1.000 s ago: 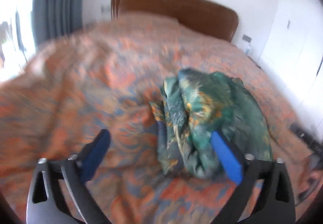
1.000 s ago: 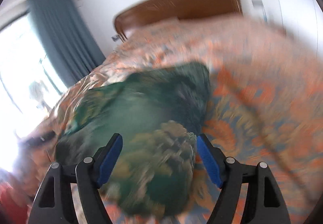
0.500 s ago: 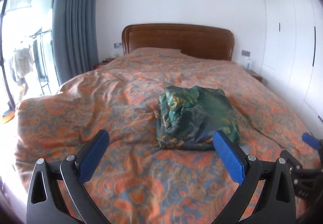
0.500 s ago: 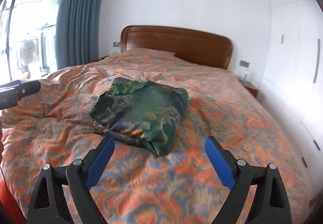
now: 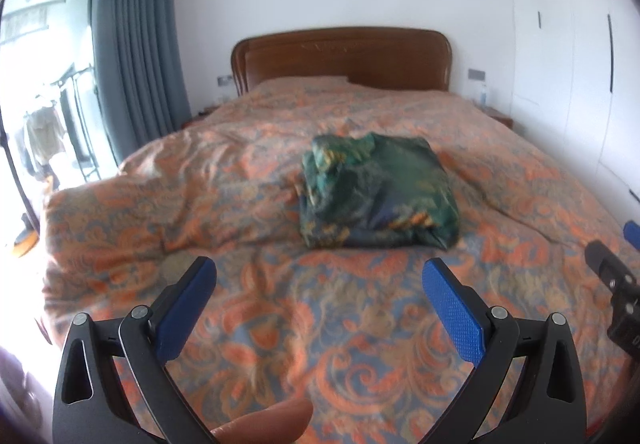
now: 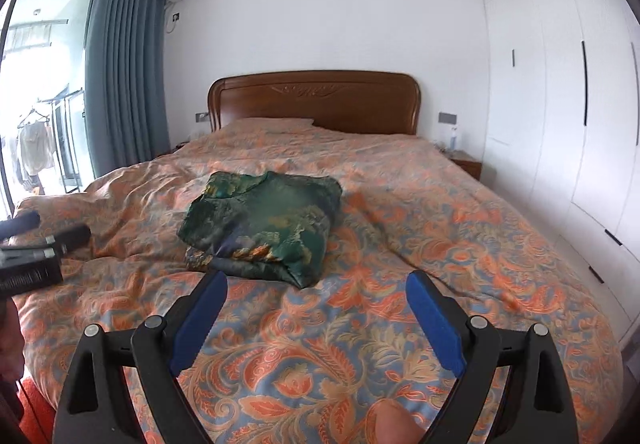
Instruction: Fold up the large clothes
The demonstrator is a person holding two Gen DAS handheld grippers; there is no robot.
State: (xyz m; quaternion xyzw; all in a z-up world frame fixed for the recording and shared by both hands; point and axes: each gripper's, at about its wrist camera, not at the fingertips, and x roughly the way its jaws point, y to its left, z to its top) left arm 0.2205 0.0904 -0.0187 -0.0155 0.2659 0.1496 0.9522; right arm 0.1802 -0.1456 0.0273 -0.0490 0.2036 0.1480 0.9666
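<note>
A dark green patterned garment (image 5: pixel 378 194) lies folded into a compact bundle on the orange patterned bedspread (image 5: pixel 280 324), near the middle of the bed; it also shows in the right wrist view (image 6: pixel 262 226). My left gripper (image 5: pixel 320 276) is open and empty, held above the bedspread well in front of the bundle. My right gripper (image 6: pixel 316 286) is open and empty, just in front of the bundle's near edge. Each gripper shows at the side of the other's view: the right one (image 5: pixel 616 280), the left one (image 6: pixel 36 244).
A wooden headboard (image 6: pixel 314 100) stands at the far end of the bed. White wardrobe doors (image 6: pixel 580 104) line the right wall. A grey-blue curtain (image 6: pixel 124 64) and a bright balcony door are on the left. A nightstand (image 6: pixel 464 160) sits right of the bed.
Both grippers have pulled back and up from the folded bundle. One second ago they were close over it; now it lies alone further ahead on the bed.
</note>
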